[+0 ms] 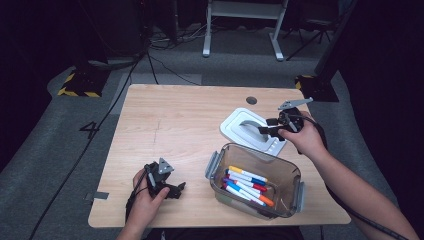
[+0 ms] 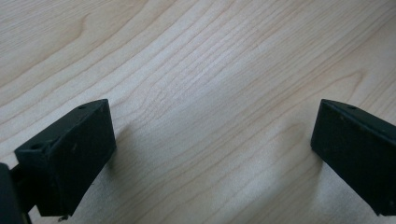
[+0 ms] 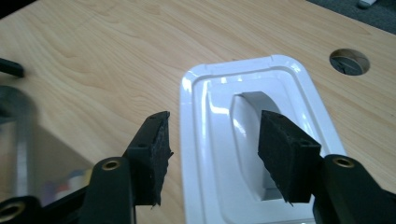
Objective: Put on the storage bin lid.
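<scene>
A white plastic lid (image 1: 250, 131) lies flat on the light wooden table (image 1: 175, 130), toward the far right part of it, with its long raised handle ridge facing up. Just nearer the person, and touching or almost touching the lid's near edge, stands a clear plastic container (image 1: 257, 181) with grey latches on its ends; a handful of coloured markers (image 1: 246, 185) lies in its bottom.

The right gripper (image 1: 264, 129) hangs over the right-hand part of the lid, held in the person's right hand (image 1: 304, 137) and pointing across the lid toward the table's left. In the right gripper view the lid (image 3: 254, 140) lies straight beneath and ahead of the right gripper (image 3: 212, 156): one jaw stands over the lid's outer edge where it meets the bare wood, the other over the raised handle ridge. The jaws stand wide apart and have nothing between the pads; whether the tips touch the lid cannot be told. A round cable hole (image 3: 349, 61) shows in the table beyond the lid's far corner.

The left gripper (image 1: 176, 189) rests low at the table's near left edge in the left hand (image 1: 145, 200), well apart from lid and container. In the left gripper view its jaws are spread wide over bare wood grain (image 2: 210, 93) and hold nothing.
</scene>
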